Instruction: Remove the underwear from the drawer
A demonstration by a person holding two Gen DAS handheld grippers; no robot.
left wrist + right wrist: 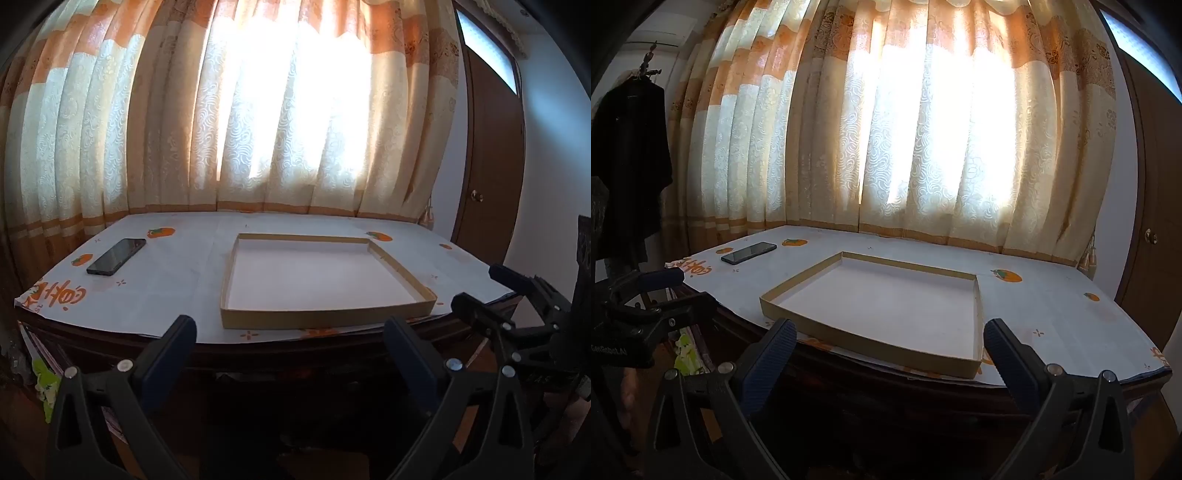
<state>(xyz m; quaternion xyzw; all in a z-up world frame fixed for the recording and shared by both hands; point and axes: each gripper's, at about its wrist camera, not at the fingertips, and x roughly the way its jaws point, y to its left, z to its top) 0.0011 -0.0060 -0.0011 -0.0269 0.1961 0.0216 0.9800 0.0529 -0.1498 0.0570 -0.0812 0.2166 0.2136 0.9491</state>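
Your left gripper stood with its black, blue-padded jaws spread fully wide, gripping nothing, short of the dark wooden table. Your right gripper hung equally wide and bare. On the white persimmon-printed tablecloth lay a shallow tan cardboard tray, white inside, holding nothing. A black smartphone rested well apart to its left. You saw neither underwear nor drawer in either view. Only the right view showed dark hanging clothes; the left view caught more of the brown door.
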